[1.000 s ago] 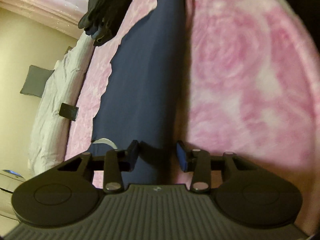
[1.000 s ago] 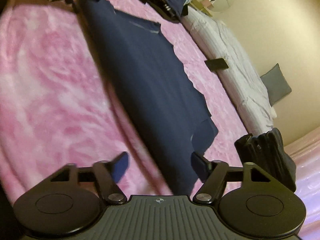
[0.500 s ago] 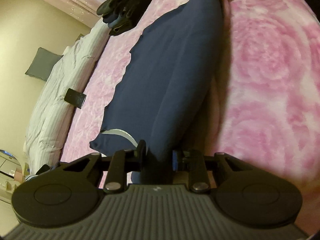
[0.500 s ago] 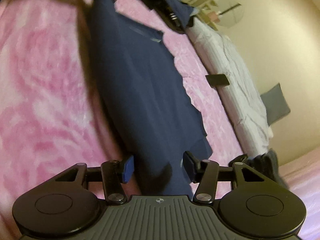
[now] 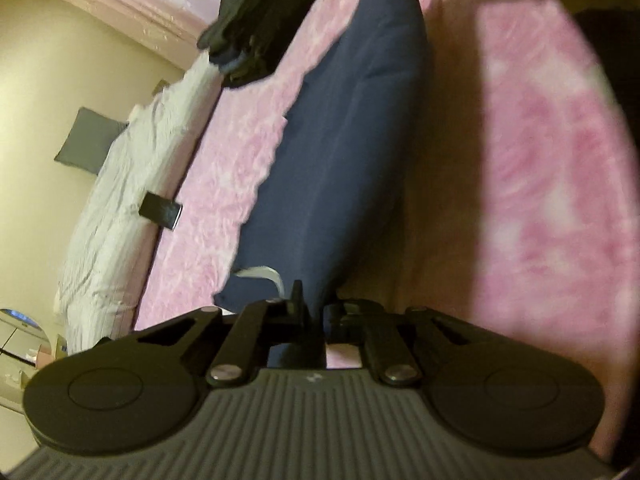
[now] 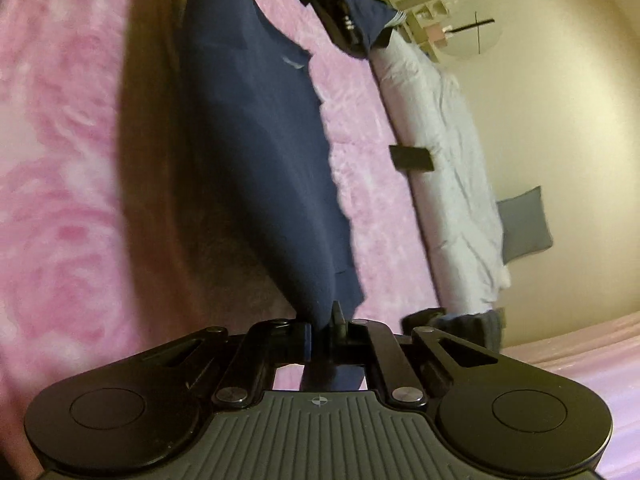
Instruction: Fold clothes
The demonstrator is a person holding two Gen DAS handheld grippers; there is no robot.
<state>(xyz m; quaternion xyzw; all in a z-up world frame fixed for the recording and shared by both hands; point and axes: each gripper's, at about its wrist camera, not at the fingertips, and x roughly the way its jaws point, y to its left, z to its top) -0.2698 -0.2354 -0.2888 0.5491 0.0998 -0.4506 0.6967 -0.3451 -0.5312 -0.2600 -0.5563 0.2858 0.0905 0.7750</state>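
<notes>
Two tools, left tool (image 5: 314, 312) and right tool (image 6: 323, 328), each pinching one navy garment (image 5: 340, 152) (pink blanket (image 5: 540, 160) beneath).

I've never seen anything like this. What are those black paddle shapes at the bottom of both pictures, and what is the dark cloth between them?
No robot here: a person holds a two-finger clamp tool in each hand, and a wide-angle camera on each tool looks along its fingers. One picture comes from the left gripper, the other from the right gripper. Both are shut on opposite ends of a navy garment, which stretches between them over a pink blanket. Beside it lie a pile of dark clothes, a white duvet and a small black object, perhaps a phone.
</notes>
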